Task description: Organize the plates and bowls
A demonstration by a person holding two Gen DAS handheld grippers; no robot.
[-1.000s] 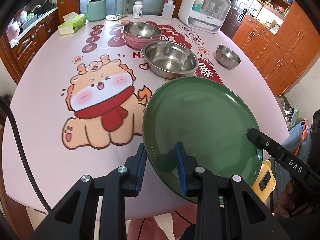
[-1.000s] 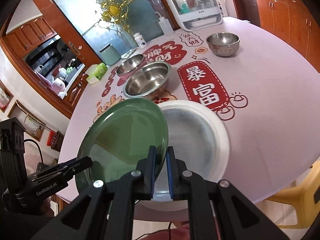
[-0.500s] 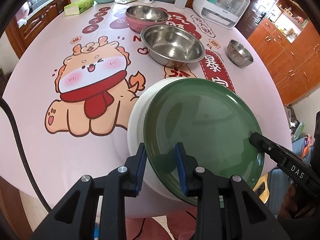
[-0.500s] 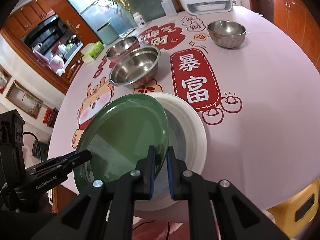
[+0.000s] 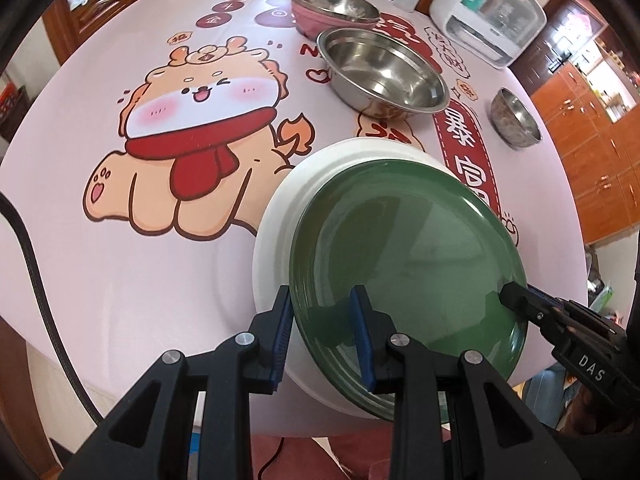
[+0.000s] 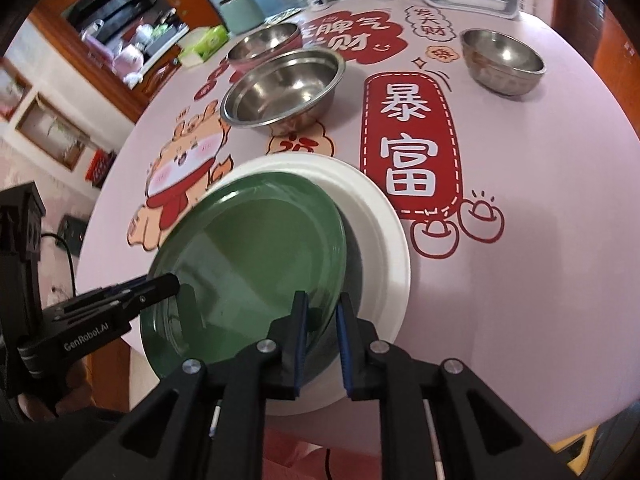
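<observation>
A: Count it up: two plates, three bowls. The round glossy green plate (image 5: 404, 264) lies tilted over the round white plate (image 5: 280, 216), which sits flat on the pink printed counter (image 5: 120, 280).

B: And two tools. The left gripper (image 5: 320, 336) has its blue-padded jaws apart, straddling the green plate's near rim; one pad is outside, one over the face. I cannot tell whether they touch it.

A: The right gripper (image 6: 322, 344) has jaws a little apart around the opposite rim, no clamp visible.

B: Beyond the jaws: the wide shallow steel bowl (image 5: 382, 70), behind it the pink-sided steel bowl (image 5: 334, 10), and off right the small steel bowl (image 6: 502, 60).

A: Writing? "DAS" on the right tool, "GenRobot.AI" on the left, and "暴富" on the red banner (image 6: 408, 144).
</observation>
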